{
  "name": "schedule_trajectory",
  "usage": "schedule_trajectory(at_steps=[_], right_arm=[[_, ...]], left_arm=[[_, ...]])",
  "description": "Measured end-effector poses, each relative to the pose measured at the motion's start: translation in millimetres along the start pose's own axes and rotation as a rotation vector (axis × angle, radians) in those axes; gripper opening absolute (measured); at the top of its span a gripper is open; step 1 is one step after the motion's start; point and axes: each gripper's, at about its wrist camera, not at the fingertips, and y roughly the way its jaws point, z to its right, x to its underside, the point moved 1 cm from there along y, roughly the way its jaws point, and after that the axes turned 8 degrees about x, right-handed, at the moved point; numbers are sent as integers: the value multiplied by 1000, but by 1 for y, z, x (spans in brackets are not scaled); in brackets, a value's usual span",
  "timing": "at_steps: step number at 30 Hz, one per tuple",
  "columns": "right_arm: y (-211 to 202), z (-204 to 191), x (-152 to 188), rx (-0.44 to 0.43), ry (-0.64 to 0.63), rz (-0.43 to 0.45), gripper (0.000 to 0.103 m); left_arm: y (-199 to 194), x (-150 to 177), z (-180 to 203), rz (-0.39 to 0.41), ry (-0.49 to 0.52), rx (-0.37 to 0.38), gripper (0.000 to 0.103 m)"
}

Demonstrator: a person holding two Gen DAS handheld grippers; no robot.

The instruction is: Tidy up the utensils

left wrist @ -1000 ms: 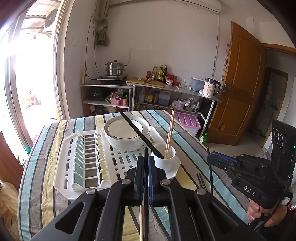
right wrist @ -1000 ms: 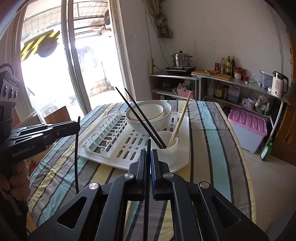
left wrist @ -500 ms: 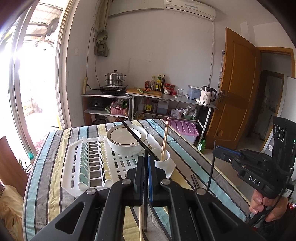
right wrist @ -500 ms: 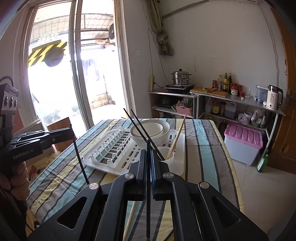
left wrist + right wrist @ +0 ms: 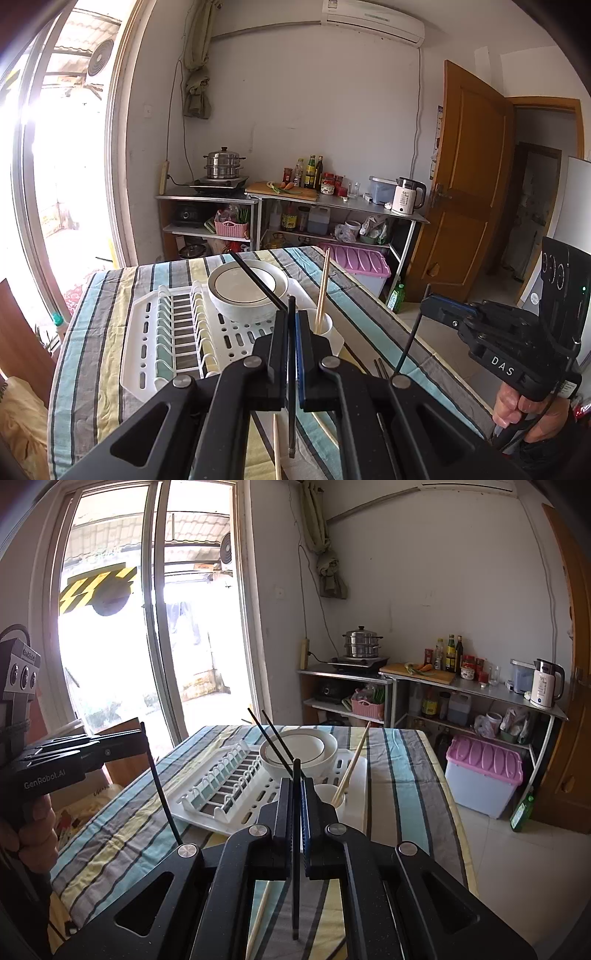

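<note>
Both claws are clenched, each on one thin black chopstick. In the left wrist view the left claw (image 5: pixel 291 332) pinches its black chopstick (image 5: pixel 291 376) upright between the pads, the lower end hanging free above the striped cloth of the desk (image 5: pixel 96 332). In the right wrist view the right claw (image 5: pixel 296 805) grips a second black chopstick (image 5: pixel 295 849) the same way, with both ends sticking out past the pads. Compared with a second ago, both claws have lifted away from the desk: the white plastic dish rack (image 5: pixel 147 332) and the cloth now sit lower and smaller in each view, and more of the wall and the air conditioner (image 5: pixel 373 16) shows at the top. The rack still holds a white ceramic bowl with a dark rim line (image 5: pixel 247 288) and a small white cup (image 5: pixel 325 325) at its near corner. A pale wooden chopstick (image 5: pixel 322 291) and slanting black chopsticks (image 5: pixel 273 740) stand in the cup, unchanged. Another pale wooden chopstick (image 5: pixel 276 446) lies on the cloth below the left claw, and a pair of dark sticks (image 5: pixel 380 369) lies on the desk to the right of the rack. A hand (image 5: pixel 517 410) holds the right claw's black handle at the right edge of the left view.
</note>
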Motion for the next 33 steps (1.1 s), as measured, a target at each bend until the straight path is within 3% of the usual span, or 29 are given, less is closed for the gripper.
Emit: schedule_trajectory(at_steps=[16, 33], right_arm=[[17, 9, -52, 21, -23, 51, 3], [40, 24, -102, 25, 17, 116, 3]], left_arm=[[26, -73, 9, 28, 8, 31, 3], [94, -125, -1, 6, -1, 36, 3]])
